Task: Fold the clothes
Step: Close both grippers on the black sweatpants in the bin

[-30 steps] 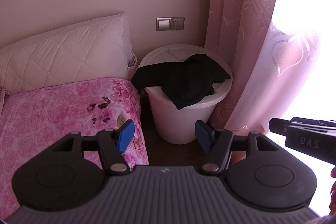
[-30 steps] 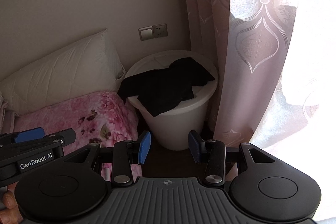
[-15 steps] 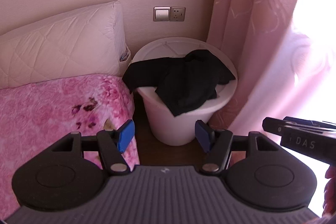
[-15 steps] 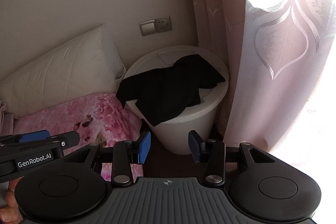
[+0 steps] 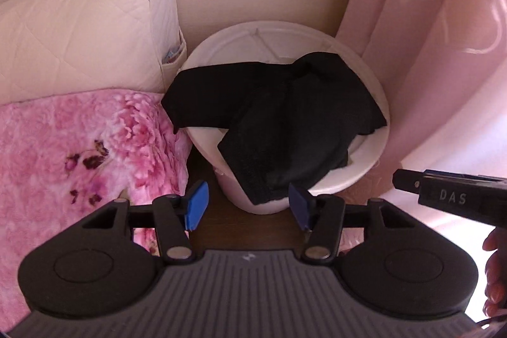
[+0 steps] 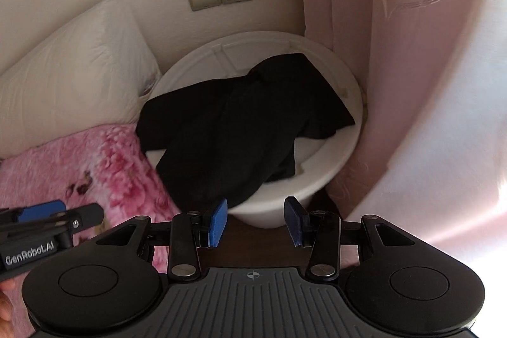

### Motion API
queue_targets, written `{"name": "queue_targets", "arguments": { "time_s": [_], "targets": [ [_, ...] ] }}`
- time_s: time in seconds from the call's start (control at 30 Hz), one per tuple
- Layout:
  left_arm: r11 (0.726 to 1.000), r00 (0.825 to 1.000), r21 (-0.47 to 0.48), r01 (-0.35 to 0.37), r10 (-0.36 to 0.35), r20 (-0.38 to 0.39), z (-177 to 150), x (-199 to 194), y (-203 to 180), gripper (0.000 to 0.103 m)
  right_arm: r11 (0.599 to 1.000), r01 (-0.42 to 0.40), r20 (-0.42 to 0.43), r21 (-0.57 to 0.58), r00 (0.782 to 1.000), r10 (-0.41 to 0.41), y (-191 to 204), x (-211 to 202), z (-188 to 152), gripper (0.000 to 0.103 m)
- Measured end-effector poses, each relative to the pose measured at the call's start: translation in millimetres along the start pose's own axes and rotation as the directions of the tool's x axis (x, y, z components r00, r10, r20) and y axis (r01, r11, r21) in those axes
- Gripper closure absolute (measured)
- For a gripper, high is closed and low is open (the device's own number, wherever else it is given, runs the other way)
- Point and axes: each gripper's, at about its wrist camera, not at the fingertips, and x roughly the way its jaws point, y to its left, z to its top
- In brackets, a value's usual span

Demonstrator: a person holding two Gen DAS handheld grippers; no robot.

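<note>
2 wrist views, side by side, angled down, sharing hamper (image 5: 364,167)

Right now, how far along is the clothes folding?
Nothing looks folded yet. The black garment lies crumpled over the rim of the white basket, beside the pink bed. In hand: nothing; the left gripper and right gripper are both open and empty, pointed at the basket. Left: picking the garment up, spreading it out and folding it.
</note>
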Motion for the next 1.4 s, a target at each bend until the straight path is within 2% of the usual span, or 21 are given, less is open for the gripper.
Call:
{"name": "queue_targets", "arguments": {
  "time_s": [0.23,0.47,0.63,0.77,0.9,1.07,1.4],
  "targets": [
    [0.998,0.998,-0.023,0.056,-0.057,-0.036,25,53,1,0.05,0.997,-0.024,-0.026,0.079,0.999,0.026,-20,43,22,0.059],
    [0.992,0.993,0.061,0.107,-0.103,-0.055,50,114,3,0.05,0.976,-0.026,-0.052,0.218,0.998,0.039,-37,86,32,0.059],
    [0.979,0.986,0.13,0.158,-0.151,-0.065,67,157,7,0.05,0.94,0.012,-0.068,0.341,0.998,0.012,-48,118,43,0.059],
    [0.974,0.982,0.141,0.179,-0.169,-0.081,76,173,13,0.05,0.899,0.005,-0.056,0.437,0.998,0.021,-52,139,51,0.059],
    [0.969,0.978,0.148,0.199,-0.186,-0.098,83,187,19,0.05,0.885,0.002,-0.021,0.466,1.0,0.009,-54,152,61,0.059],
    [0.962,0.971,0.157,0.224,-0.207,-0.12,93,205,26,0.049,0.873,0.027,-0.03,0.486,0.999,-0.014,-55,165,65,0.059],
    [0.957,0.952,0.113,0.267,-0.244,-0.183,95,245,32,0.048,0.815,-0.017,-0.004,0.58,1.0,0.023,-71,182,59,0.059]
  ]
}}
